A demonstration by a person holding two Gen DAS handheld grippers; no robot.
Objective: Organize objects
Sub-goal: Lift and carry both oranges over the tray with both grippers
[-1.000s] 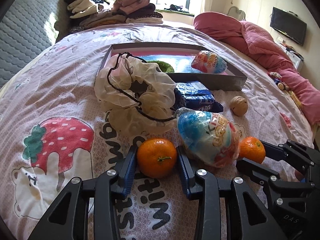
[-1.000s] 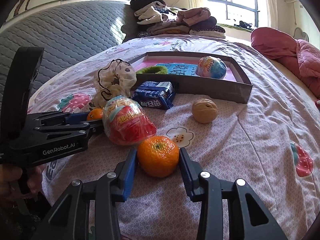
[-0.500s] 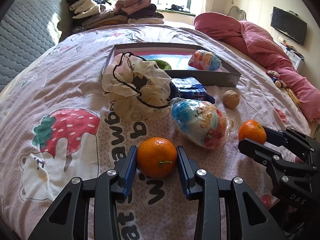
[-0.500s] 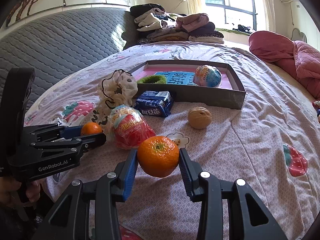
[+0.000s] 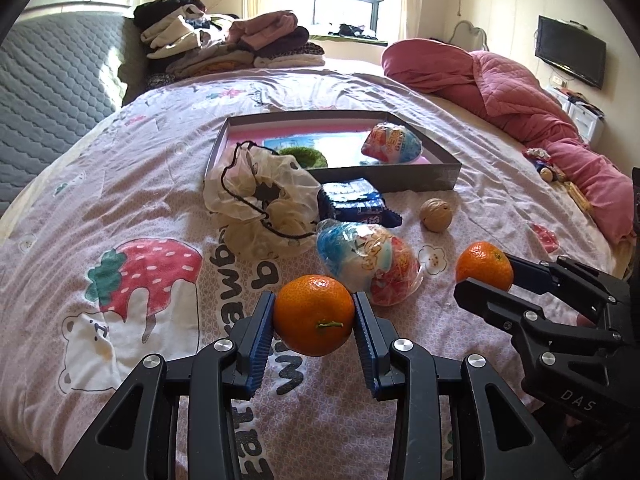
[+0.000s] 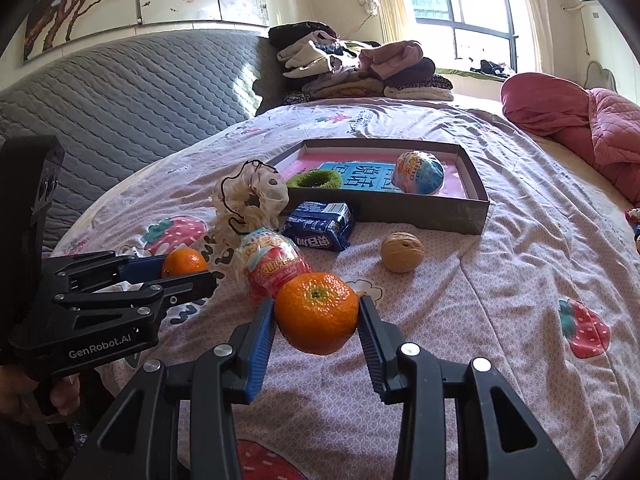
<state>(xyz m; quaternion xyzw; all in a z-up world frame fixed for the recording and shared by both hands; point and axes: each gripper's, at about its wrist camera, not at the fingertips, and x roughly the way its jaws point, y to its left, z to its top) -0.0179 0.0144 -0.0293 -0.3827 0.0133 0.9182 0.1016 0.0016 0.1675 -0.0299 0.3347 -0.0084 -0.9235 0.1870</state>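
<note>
My left gripper (image 5: 314, 322) is shut on an orange tangerine (image 5: 314, 320) and holds it above the bedsheet. My right gripper (image 6: 317, 318) is shut on a second tangerine (image 6: 316, 312), also lifted; it shows in the left wrist view (image 5: 484, 266) too. A grey shallow box (image 5: 420, 180) lies farther back and holds a wrapped egg toy (image 5: 392, 144), a green hair tie (image 5: 302, 157) and a blue booklet (image 6: 356, 172). In front of it lie a cream scrunchie (image 5: 260, 192), a blue snack pack (image 5: 356, 202), a walnut (image 5: 436, 215) and another wrapped egg toy (image 5: 368, 260).
Everything lies on a pink printed bedsheet (image 5: 132, 208). Folded clothes (image 5: 224, 46) are stacked at the far end, a pink quilt (image 5: 520, 96) lies along the right, and a grey padded headboard (image 6: 120, 96) is on the left.
Both grippers have lifted and pulled back with their tangerines. The objects on the bed now look smaller and farther away.
</note>
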